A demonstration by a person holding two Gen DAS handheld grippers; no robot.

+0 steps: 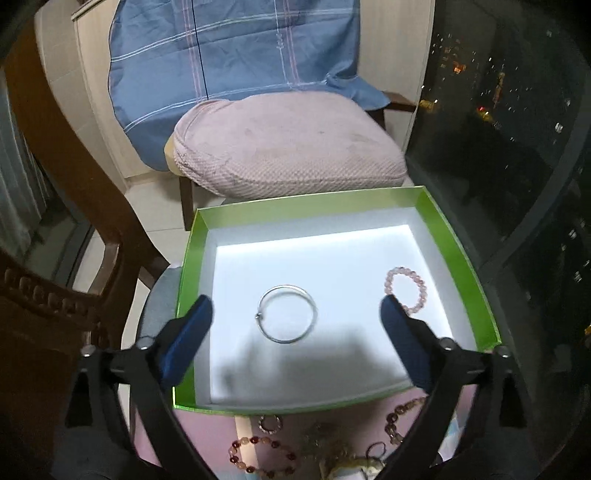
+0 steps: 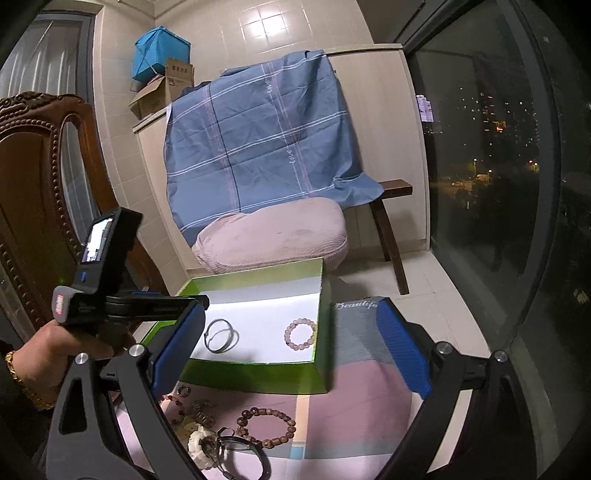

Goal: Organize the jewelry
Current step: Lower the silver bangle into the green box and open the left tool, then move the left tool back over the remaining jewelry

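Home, most likely an enclosed balcony or small side room of a flat, seen at night. Pale tiled wall (image 2: pixel 258 33) and tiled floor (image 2: pixel 436 291). Full-height window (image 2: pixel 487 155) along the right side, looking out on city lights well below. Carved dark wooden chair (image 2: pixel 33 155) at the left. Wooden bench (image 2: pixel 391 206) against the wall, bearing a pink cushion (image 2: pixel 277 236) and draped with a blue checked sheet (image 2: pixel 258 136). Cardboard boxes (image 2: pixel 162 92) stacked on a pale cabinet (image 2: pixel 373 74). Pink patterned cloth (image 2: pixel 354 406) spread over the table, household jewelry lying on it.
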